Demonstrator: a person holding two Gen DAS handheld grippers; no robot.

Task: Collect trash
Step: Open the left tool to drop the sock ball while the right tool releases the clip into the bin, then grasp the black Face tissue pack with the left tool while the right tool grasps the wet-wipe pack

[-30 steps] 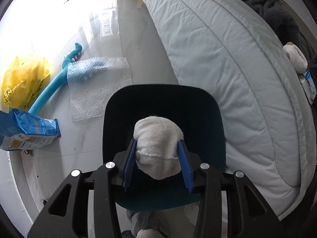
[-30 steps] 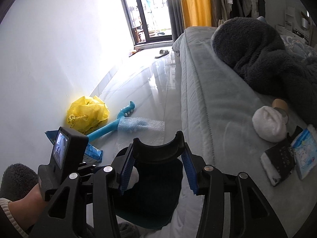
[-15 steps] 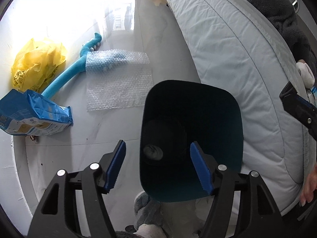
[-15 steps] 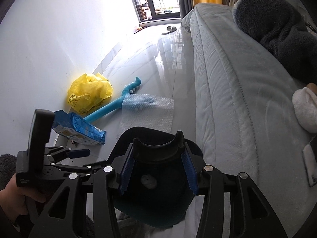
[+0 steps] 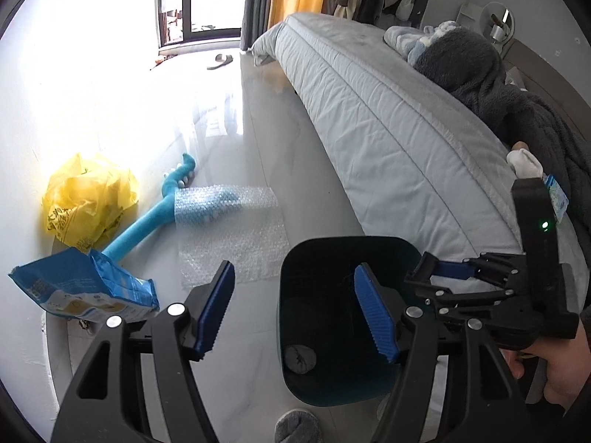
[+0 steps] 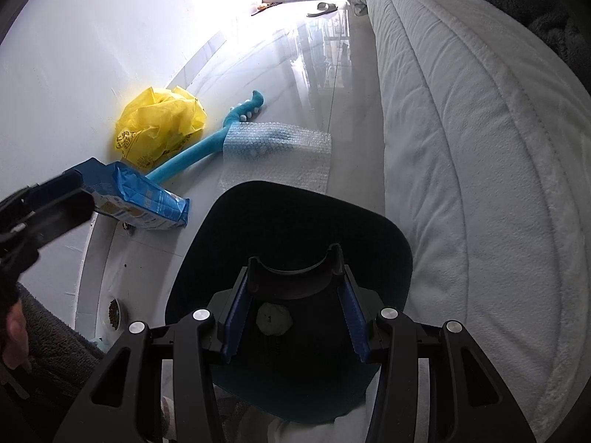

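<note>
A dark teal trash bin (image 5: 345,254) stands on the floor beside the bed; a white crumpled wad (image 5: 300,357) lies at its bottom, also in the right wrist view (image 6: 274,318). My left gripper (image 5: 297,312) is open and empty, over the bin's left rim. My right gripper (image 6: 291,315) is shut on a black curved piece (image 6: 293,282) and holds it over the bin (image 6: 391,254). It shows at the right of the left wrist view (image 5: 448,271). On the floor lie a blue snack bag (image 5: 83,289), bubble wrap (image 5: 231,232) and a yellow plastic bag (image 5: 88,199).
A long blue toy (image 5: 155,214) lies partly under the bubble wrap. The bed (image 5: 388,136) runs along the right, with a dark blanket (image 5: 491,85), a white wad (image 5: 524,162) and a blue packet (image 5: 556,195) on it. A white wall stands left. A slipper (image 5: 220,59) lies far back.
My left gripper opened and dropped the white wad into the bin, then pulled back and tilted up. My right gripper moved from beside the bed to over the bin with the black piece.
</note>
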